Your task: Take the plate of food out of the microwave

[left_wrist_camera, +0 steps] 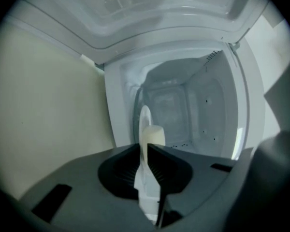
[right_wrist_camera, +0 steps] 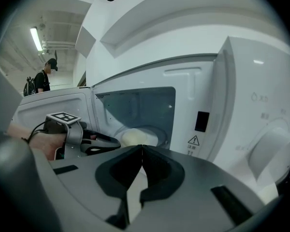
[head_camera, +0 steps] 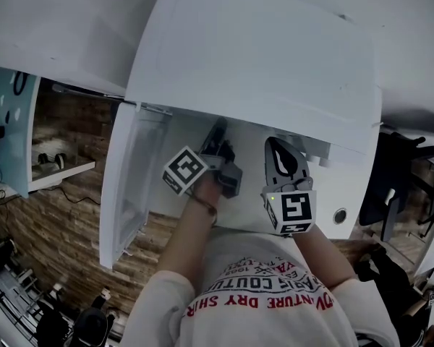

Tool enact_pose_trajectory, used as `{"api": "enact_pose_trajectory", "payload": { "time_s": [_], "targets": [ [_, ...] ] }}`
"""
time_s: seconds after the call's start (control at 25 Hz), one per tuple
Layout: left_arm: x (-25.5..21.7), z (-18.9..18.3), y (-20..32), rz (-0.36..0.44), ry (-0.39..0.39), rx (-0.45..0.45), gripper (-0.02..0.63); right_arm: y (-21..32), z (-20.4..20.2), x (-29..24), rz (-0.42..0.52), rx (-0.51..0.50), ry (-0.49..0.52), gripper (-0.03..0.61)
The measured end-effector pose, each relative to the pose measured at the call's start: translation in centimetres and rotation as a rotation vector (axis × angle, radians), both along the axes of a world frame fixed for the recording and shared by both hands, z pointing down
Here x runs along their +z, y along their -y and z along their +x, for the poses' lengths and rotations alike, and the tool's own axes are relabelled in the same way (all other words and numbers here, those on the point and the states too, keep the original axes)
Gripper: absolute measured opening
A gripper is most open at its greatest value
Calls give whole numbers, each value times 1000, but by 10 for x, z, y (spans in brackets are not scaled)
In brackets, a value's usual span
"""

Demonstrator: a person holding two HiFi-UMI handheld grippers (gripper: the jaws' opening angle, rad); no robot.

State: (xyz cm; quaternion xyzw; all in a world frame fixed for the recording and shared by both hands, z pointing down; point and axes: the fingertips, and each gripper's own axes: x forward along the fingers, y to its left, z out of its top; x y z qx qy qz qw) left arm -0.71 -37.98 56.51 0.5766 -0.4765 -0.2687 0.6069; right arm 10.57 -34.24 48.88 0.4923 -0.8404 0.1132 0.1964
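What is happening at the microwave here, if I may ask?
A person is taking a plate of pale food from the open microwave. The left gripper is clamped on the plate's rim, and the plate is not yet out of the cavity. The right gripper hangs outside, shut and empty.

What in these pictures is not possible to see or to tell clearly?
Plate: seen only edge-on; the left gripper covers its lower part in its own view.
Food: a pale lump, too blurred to name in either gripper view.
Microwave inside: in the head view, its top hides it.
Dial: in the right gripper view, the print around it is too small to read.
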Motion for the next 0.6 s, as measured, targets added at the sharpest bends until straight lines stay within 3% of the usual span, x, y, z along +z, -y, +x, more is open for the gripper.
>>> {"api": "enact_pose_trajectory", "payload": {
  "time_s": [0.2,0.6],
  "targets": [
    [1,0,0,-16,-41,-13,25,-2,3,3,-10,5,-10,12],
    [-12,0,-5,38,-128,-49,14,-9,7,-2,17,34,-40,12]
  ]
}}
